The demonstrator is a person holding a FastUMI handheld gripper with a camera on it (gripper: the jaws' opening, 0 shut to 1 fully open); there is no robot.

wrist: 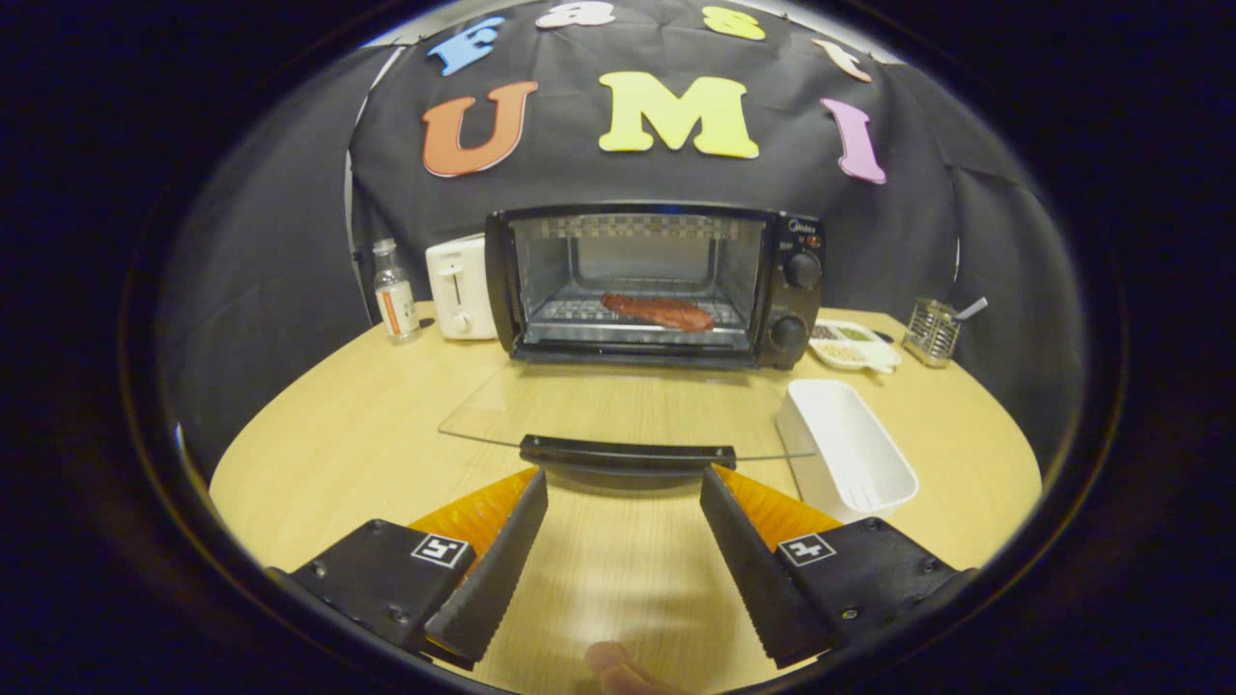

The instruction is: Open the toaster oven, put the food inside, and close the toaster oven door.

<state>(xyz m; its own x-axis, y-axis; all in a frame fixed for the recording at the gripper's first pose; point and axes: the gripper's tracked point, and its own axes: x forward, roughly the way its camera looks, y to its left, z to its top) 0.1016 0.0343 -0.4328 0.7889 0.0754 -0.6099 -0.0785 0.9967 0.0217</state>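
I have the gripper spread wide with nothing between its fingers, hovering over the bench. At 12 o'clock, just ahead of the fingertips, sits the dark handle of the toaster oven door. The glass door is swung fully down and lies flat, close over the wooden top. I cannot tell whether the fingertips touch the handle or stop just short of it. A fingertip of the person holding the rig shows at 6 o'clock, behind the fingers.

Beyond the door, still at 12 o'clock, the toaster oven stands open. The food, a reddish-brown piece, lies on the wire rack inside it. Two knobs sit one above the other on the oven's right panel.

At 1 o'clock, just beside the door's right edge, is a white tray. Farther out at 1 to 2 o'clock I see a small white dish and a metal mesh holder with a utensil in it. At 11 o'clock a white toaster stands against the oven's left side, and a small bottle is near it, farther left.
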